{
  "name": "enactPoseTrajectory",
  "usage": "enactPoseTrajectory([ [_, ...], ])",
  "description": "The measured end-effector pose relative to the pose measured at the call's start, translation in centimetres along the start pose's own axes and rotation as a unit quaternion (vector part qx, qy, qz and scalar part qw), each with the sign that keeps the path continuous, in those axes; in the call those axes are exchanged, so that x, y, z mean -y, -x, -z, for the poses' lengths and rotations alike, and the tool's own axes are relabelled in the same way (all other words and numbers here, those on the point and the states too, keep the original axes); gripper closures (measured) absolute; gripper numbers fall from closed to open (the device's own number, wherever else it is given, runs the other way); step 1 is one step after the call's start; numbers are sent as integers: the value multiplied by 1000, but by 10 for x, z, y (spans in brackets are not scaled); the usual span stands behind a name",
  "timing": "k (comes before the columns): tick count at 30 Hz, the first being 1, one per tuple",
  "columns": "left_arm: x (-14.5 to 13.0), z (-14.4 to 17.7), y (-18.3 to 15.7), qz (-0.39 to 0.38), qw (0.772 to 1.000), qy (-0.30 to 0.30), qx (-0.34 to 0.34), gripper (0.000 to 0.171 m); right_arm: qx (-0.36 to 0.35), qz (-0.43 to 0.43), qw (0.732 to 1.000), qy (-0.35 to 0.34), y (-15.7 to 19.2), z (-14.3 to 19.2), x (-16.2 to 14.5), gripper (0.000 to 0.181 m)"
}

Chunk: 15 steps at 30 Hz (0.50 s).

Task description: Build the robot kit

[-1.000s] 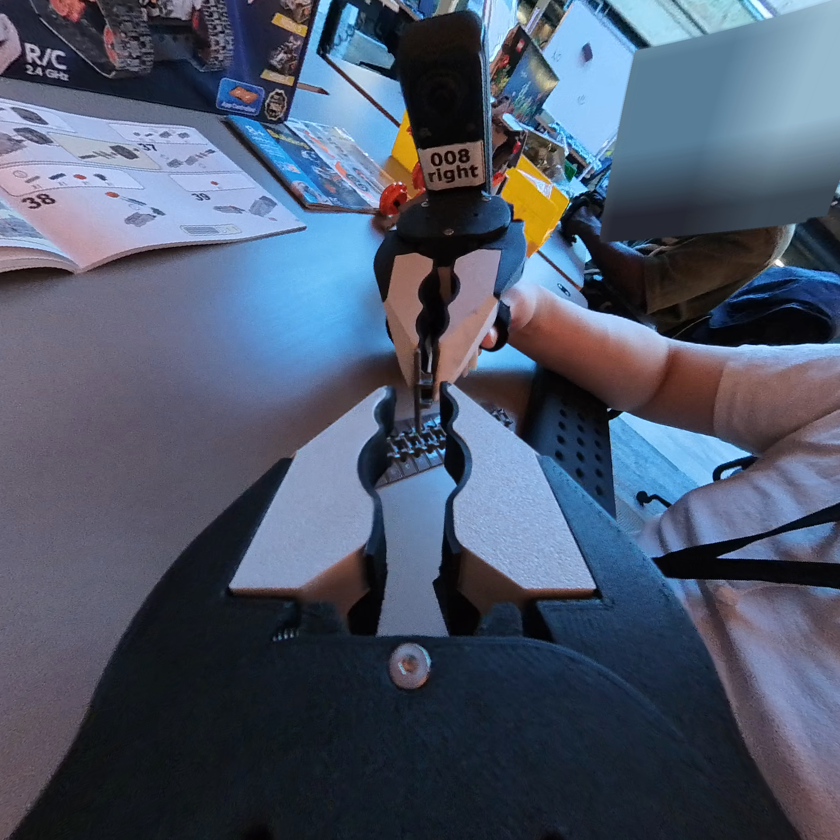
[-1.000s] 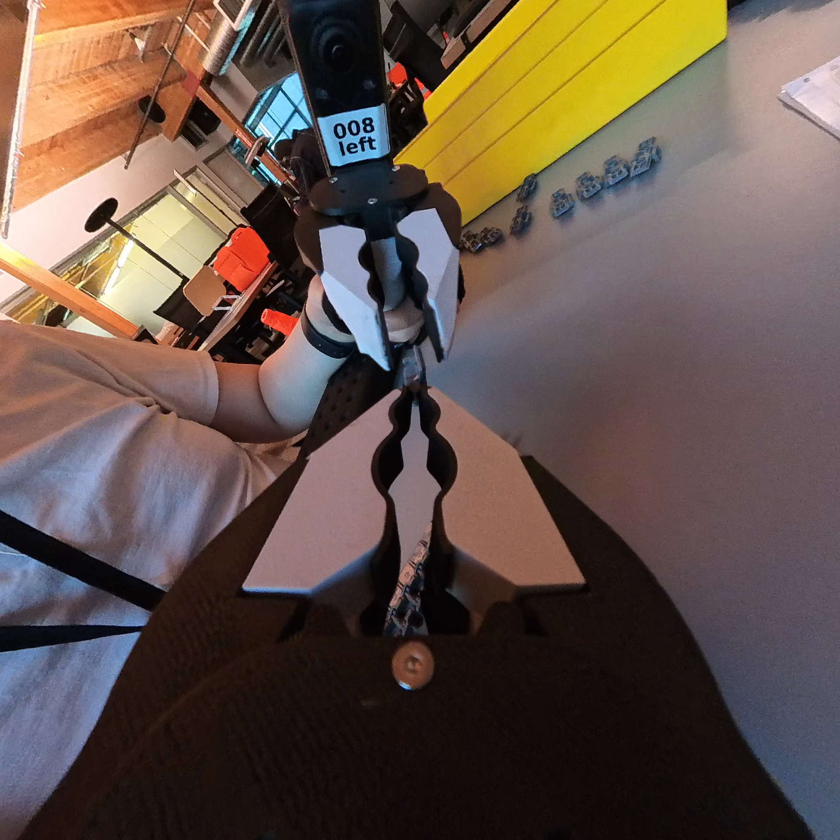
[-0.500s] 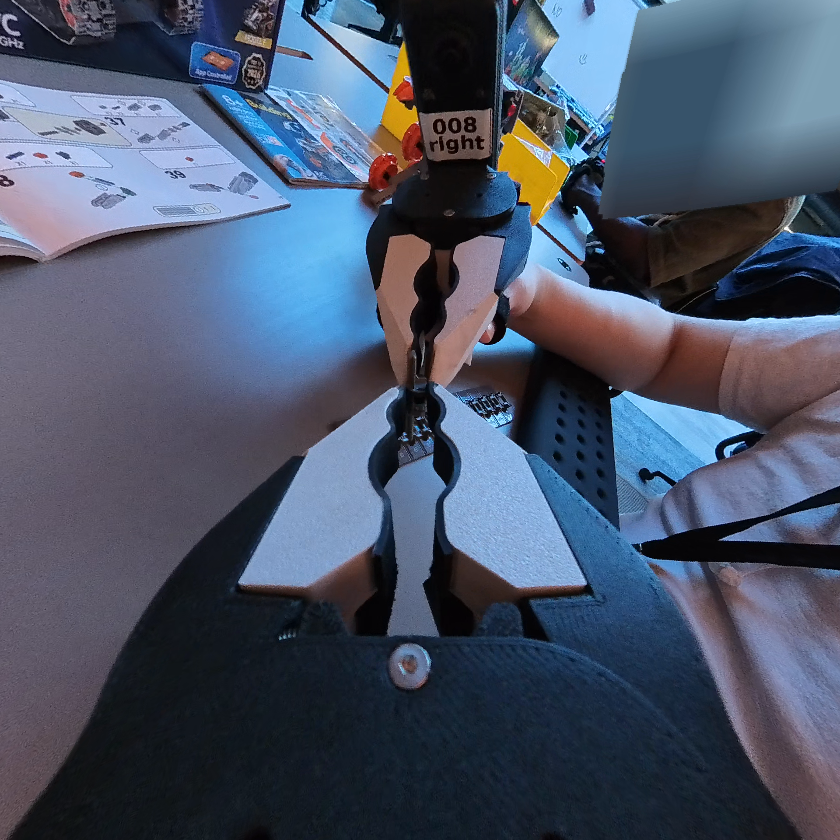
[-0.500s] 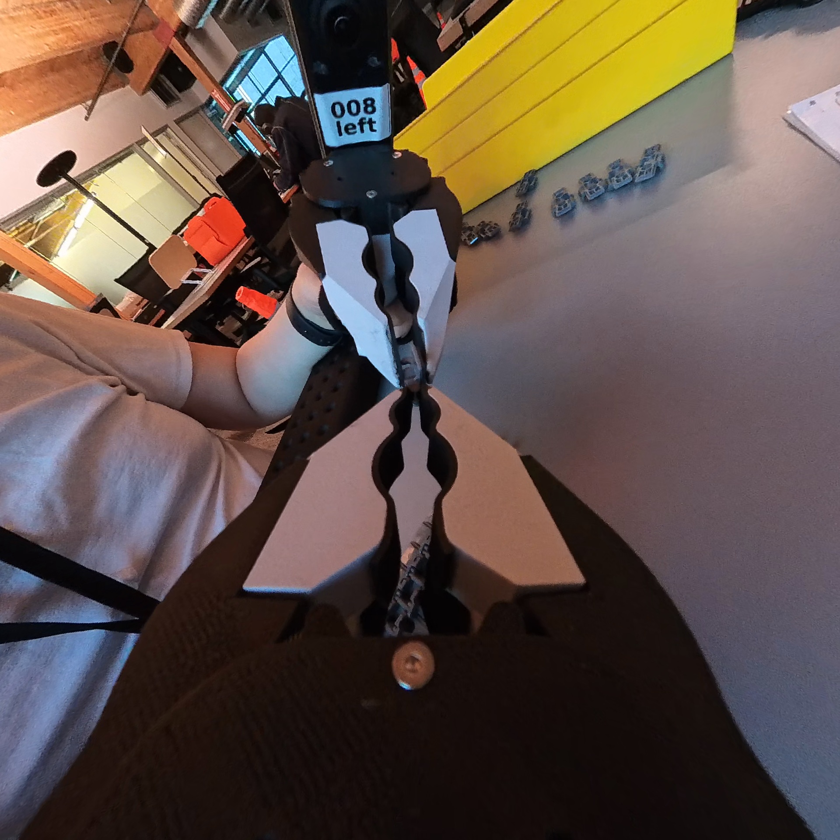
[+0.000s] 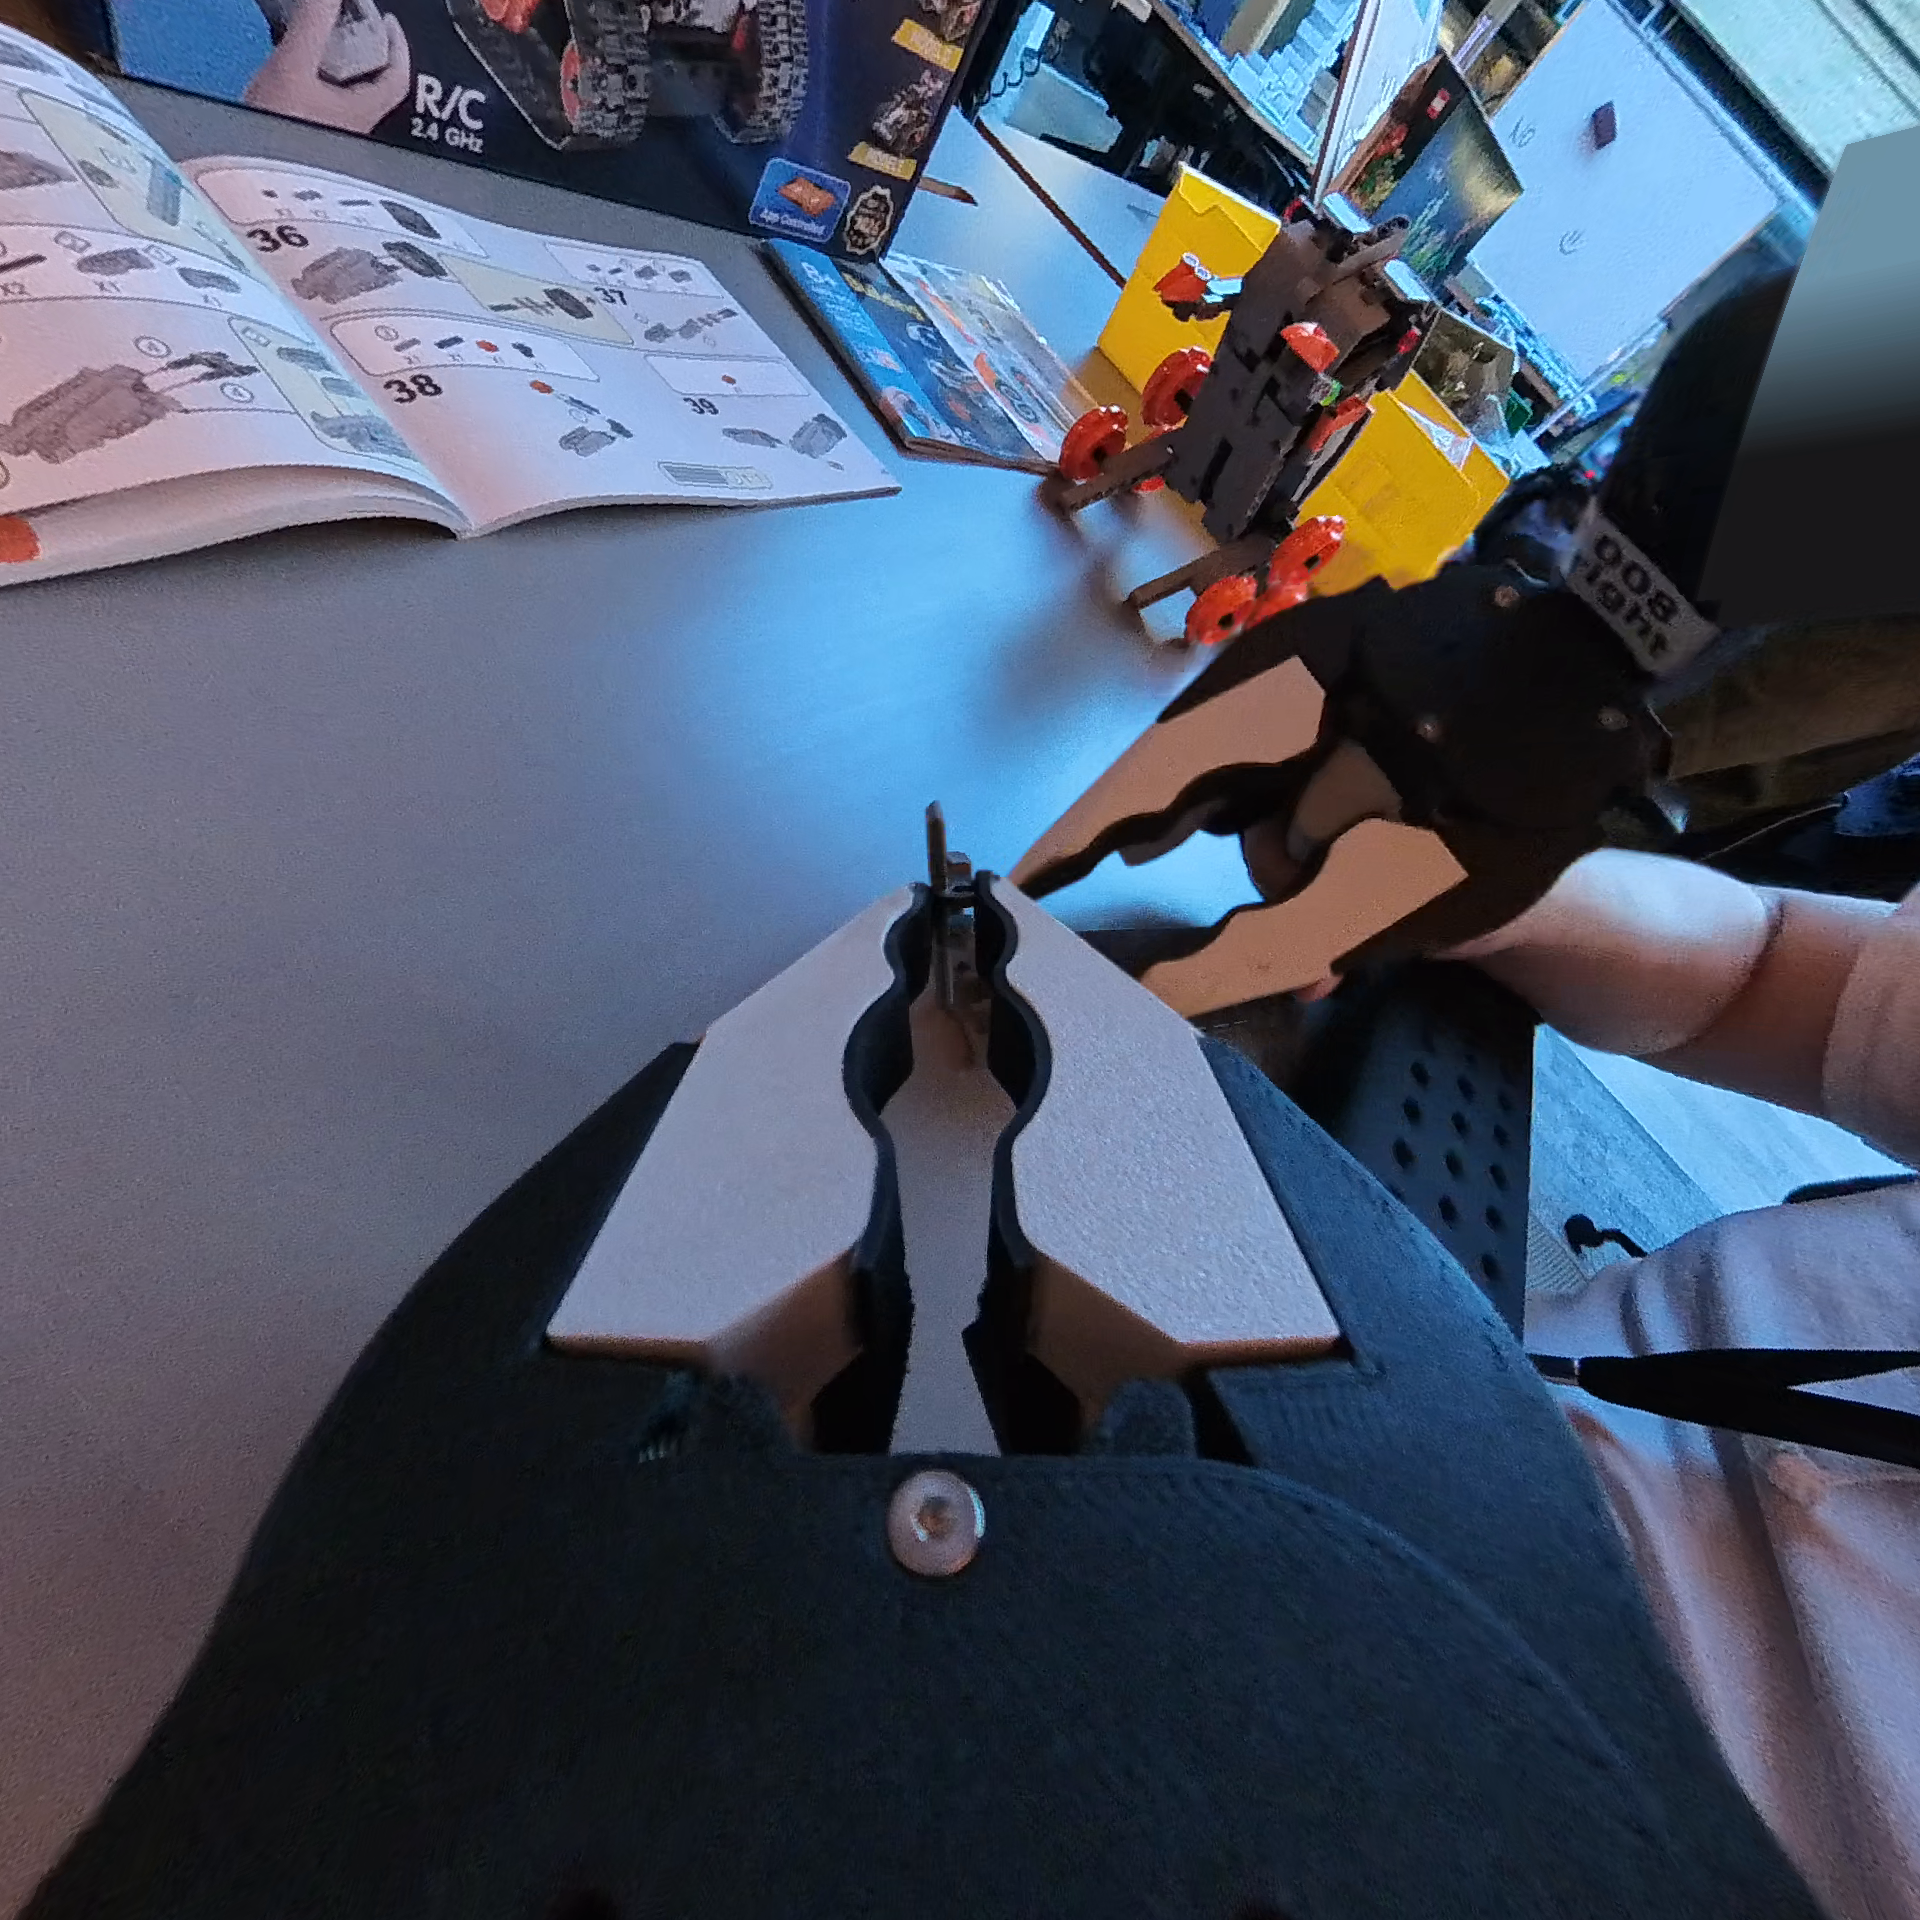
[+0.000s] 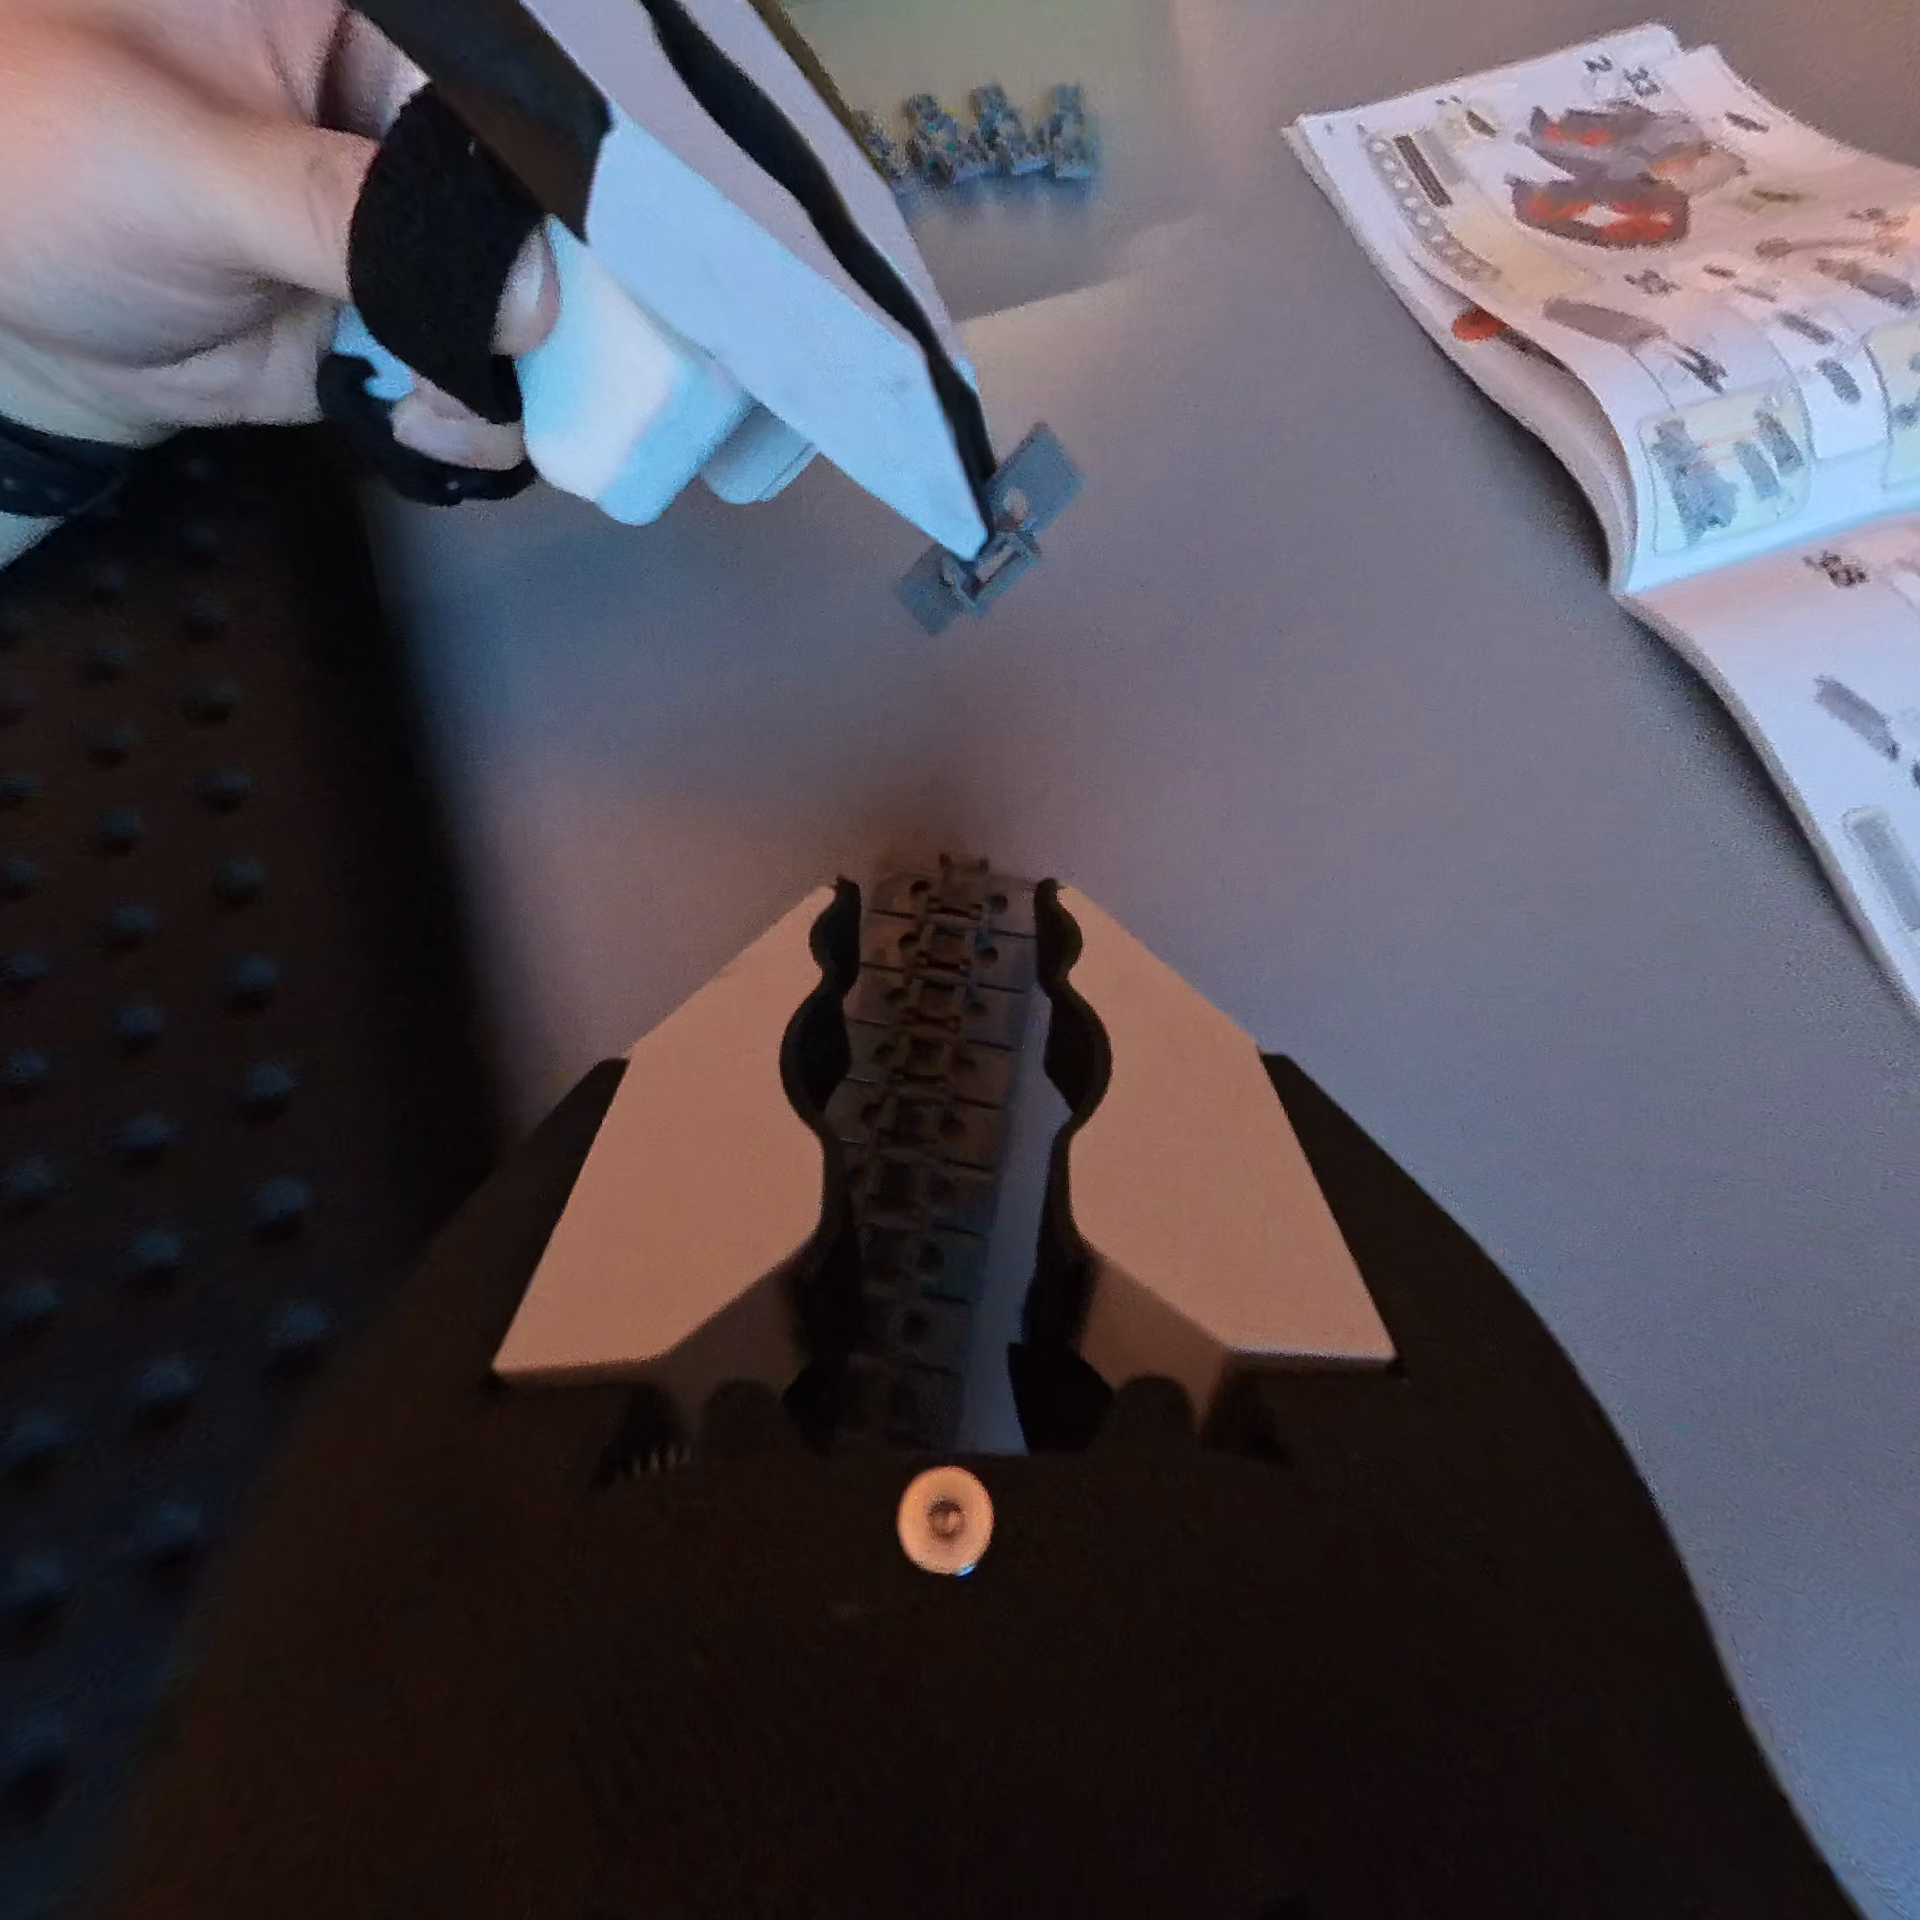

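Note:
My left gripper (image 5: pixel 948 894) is shut on a single small grey track link (image 5: pixel 940 852), held above the grey table (image 5: pixel 416 831). In the right wrist view it (image 6: pixel 982 520) comes in from the upper left, with the link (image 6: pixel 1044 473) crosswise at its tips. My right gripper (image 6: pixel 945 894) has its jaws apart, close over the table. A grey track chain (image 6: pixel 925 1039) of several joined links lies lengthwise between and under its fingers. In the left wrist view the right gripper (image 5: pixel 1081 930) is rolled on its side, just right of my left tips.
An open instruction booklet (image 5: pixel 468 364) (image 6: pixel 1714 312) lies on the table. Behind it are a toy box (image 5: pixel 623 83), a second booklet (image 5: pixel 935 353), a dark model with red wheels (image 5: pixel 1247 416) and yellow boxes (image 5: pixel 1382 499). Loose links (image 6: pixel 987 125) sit in a row. A black perforated panel (image 6: pixel 156 935) borders the table. One gripper's finger ends stand about 6 centimetres off the other's.
The grippers were tip to tip, the right one shut thin on the chain. Now they are apart; the right has rolled, tipped toward the table and opened. The left still holds its link.

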<state>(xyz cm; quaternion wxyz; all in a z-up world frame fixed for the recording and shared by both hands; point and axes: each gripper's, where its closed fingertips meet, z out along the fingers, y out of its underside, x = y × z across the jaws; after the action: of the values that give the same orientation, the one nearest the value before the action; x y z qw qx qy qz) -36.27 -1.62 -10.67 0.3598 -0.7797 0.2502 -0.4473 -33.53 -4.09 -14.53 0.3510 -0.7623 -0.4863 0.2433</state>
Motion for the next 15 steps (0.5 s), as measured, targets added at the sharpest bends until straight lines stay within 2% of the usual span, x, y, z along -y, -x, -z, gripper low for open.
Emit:
enactPoseTrajectory([
  [3, -2, -2, -1, -4, 1000, 6, 2, 166, -17, -4, 1000, 10, 1, -4, -6, 163],
  [5, -3, -2, -1, -5, 1000, 9, 3, 166, -31, 9, 999, 28, -3, -8, -13, 160],
  [8, -6, -3, -2, 2, 1000, 18, -2, 166, -28, -5, 999, 20, -5, -11, -10, 156],
  [11, -12, -5, -4, 10, 999, 34, -11, 166, -6, -21, 1000, 19, -1, -13, -9, 167],
  [15, -28, -9, -13, 21, 995, 89, -40, 166, -19, 48, 999, 15, 2, -10, -6, 168],
])
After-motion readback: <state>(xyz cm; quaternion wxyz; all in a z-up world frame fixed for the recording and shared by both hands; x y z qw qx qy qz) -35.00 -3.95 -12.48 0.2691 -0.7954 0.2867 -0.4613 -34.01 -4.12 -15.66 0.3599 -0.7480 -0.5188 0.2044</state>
